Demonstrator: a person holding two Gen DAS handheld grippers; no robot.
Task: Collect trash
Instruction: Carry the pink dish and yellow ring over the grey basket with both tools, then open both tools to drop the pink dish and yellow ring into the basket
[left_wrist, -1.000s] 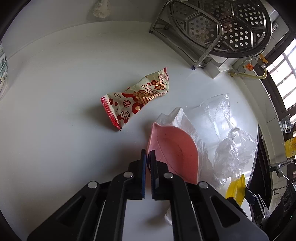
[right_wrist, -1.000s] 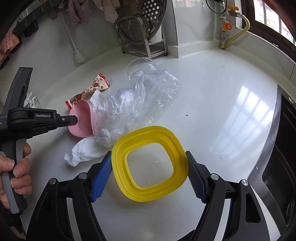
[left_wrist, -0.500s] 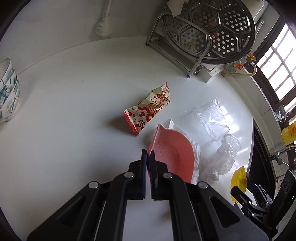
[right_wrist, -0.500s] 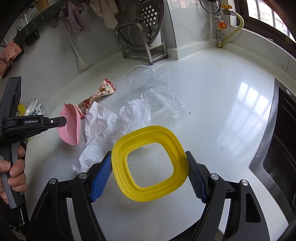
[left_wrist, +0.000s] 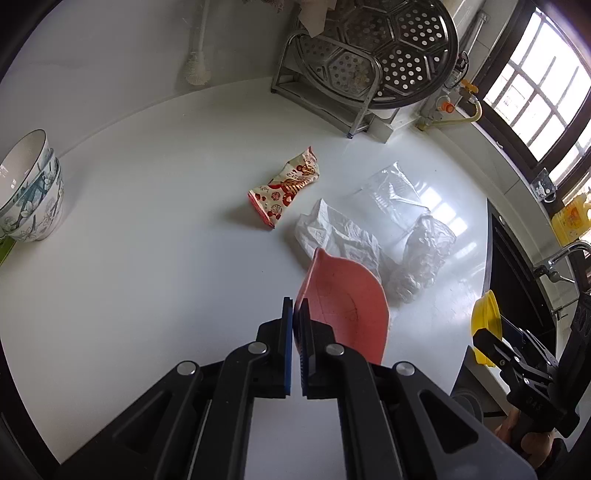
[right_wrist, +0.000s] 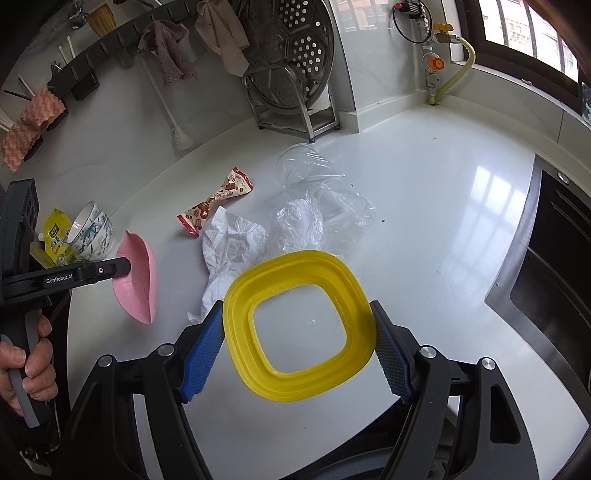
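Observation:
My left gripper (left_wrist: 294, 314) is shut on the rim of a pink leaf-shaped dish (left_wrist: 345, 314) and holds it above the white counter; it also shows in the right wrist view (right_wrist: 138, 275). My right gripper (right_wrist: 299, 343) is shut on a yellow square container (right_wrist: 299, 328), held at its two sides. On the counter lie a red-and-cream snack wrapper (left_wrist: 286, 190) (right_wrist: 214, 206), a crumpled white tissue (left_wrist: 338, 234) (right_wrist: 231, 243), a crumpled clear plastic bag (left_wrist: 421, 254) (right_wrist: 314, 218) and a clear plastic cup (left_wrist: 391, 184) (right_wrist: 306, 166).
Stacked patterned bowls (left_wrist: 31, 192) stand at the left. A metal rack with a steamer plate (left_wrist: 369, 70) stands at the back. A black sink (right_wrist: 557, 266) lies at the right. A brush (right_wrist: 173, 114) leans on the wall.
My left gripper has lifted and pulled back left with the pink dish, away from the trash. My right gripper has pulled back with the yellow container. The tissue and bag lie uncovered.

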